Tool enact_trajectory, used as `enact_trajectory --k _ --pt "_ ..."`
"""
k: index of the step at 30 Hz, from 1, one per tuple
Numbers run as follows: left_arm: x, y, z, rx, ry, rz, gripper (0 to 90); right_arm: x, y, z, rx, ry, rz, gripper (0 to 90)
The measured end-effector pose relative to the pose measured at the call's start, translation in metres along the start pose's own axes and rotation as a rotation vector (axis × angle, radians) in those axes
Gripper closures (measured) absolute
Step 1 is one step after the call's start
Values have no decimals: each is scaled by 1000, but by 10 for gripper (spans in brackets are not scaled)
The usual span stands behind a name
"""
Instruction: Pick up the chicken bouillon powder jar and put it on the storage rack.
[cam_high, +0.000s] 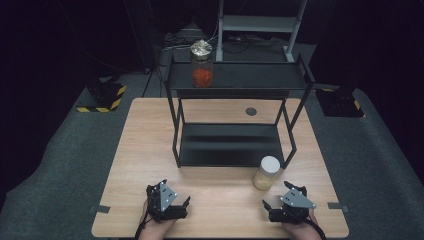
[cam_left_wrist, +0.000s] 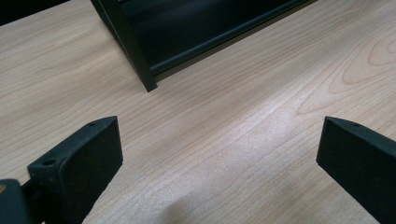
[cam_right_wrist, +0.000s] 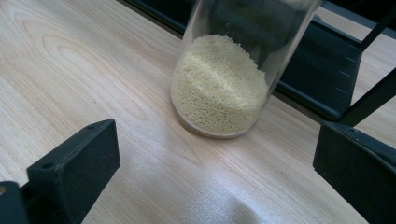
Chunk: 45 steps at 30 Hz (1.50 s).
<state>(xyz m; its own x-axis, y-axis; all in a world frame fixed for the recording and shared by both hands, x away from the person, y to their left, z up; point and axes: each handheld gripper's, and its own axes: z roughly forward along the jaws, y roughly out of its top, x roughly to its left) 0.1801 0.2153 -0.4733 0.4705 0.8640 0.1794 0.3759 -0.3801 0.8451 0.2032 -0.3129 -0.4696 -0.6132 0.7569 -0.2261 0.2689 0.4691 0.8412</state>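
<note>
- The wooden surface (cam_high: 150, 150) carries a black two-level shelf rack (cam_high: 235, 82) at its far half.
- On the rack's top shelf, at the left end, stands a jar of red contents (cam_high: 202, 64).
- A jar of pale grains (cam_right_wrist: 219, 84) stands upright on the surface just before the rack's right front leg.
- The right claw (cam_right_wrist: 215, 172) sits near this jar, jaws apart, holding nothing.
- The left claw (cam_left_wrist: 219, 163) rests at the near left, jaws apart over bare wood.

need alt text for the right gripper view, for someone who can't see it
A clear glass jar partly filled with fine pale yellow grains stands on the light wooden table, just ahead of the open right gripper, whose two black jaws rise wide apart at the bottom corners. Behind the jar runs the base of a black metal shelf rack.
</note>
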Motion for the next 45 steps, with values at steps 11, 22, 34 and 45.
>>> enact_trajectory --k 11,22,34,45 --pt "6 3 2 16 -28 -11 9 1 -5 -3 -31 -7 14 0" --pt "10 3 2 18 -43 -29 9 -1 -7 -9 -73 -19 38 0" --pt "13 1 1 12 -52 -43 9 -1 -3 -14 -108 -19 85 0" --pt "15 -1 0 -2 -63 -50 9 -5 6 -12 -150 -19 132 0"
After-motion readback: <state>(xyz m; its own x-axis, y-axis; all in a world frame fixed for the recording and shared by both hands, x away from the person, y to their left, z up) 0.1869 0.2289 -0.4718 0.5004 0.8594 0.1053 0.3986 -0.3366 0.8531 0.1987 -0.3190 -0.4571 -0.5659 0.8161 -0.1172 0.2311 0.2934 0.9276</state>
